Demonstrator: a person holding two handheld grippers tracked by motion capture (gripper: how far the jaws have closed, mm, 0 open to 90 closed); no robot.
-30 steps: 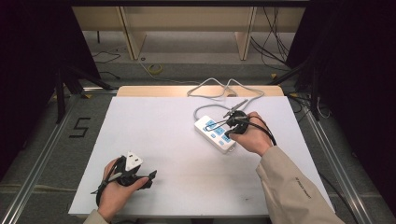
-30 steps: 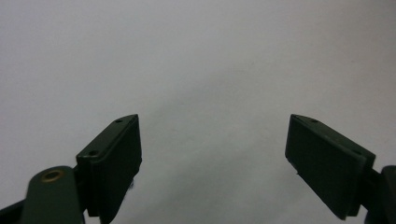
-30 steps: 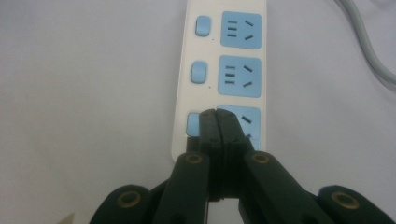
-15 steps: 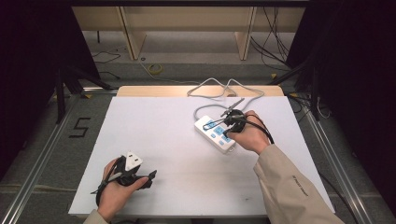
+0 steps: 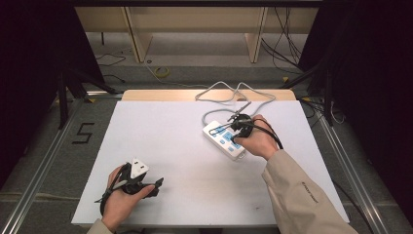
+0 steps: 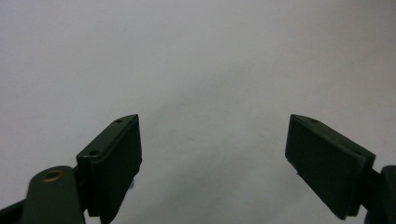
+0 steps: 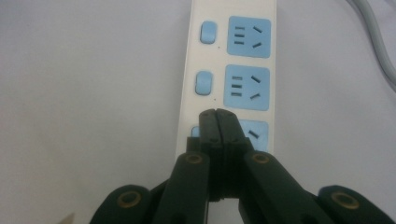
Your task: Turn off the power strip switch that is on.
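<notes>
White power strip (image 5: pixel 224 140) lying flat on the white table (image 5: pixel 175 131), right of centre, angled diagonally in the high view. Three light-blue socket faces (image 7: pixel 248 37) in a row, each with a small blue rocker switch (image 7: pixel 208 32) beside it. Grey cable (image 5: pixel 229 95) looping from the strip's far end toward the table's back edge, over the bare wooden strip (image 5: pixel 160 95) there.

Right gripper (image 7: pixel 218 114) directly over the strip's near end, jaws pressed fully together with nothing between them. Tips over the nearest switch and the edge of the nearest socket face; contact with the switch can't be confirmed from the right gripper view. Right hand (image 5: pixel 255 141) wrapped around the gripper body, beige sleeve (image 5: pixel 302 195) running in from bottom right, black cable looping around the hand.

Left gripper (image 5: pixel 157 184) well apart from the strip, at the front-left of the table, held low by the left hand (image 5: pixel 122 200). Grey three-cornered plate (image 5: pixel 138 169) on top. Jaws spread wide in the left gripper view (image 6: pixel 212 154), only bare white tabletop between and beyond them.

Beyond the table: grey floor with a "5" marking (image 5: pixel 84 132) at left, loose cables including a yellow coil (image 5: pixel 162 72), wooden furniture legs (image 5: pixel 139 34) at the back, dark curtains on both sides.
</notes>
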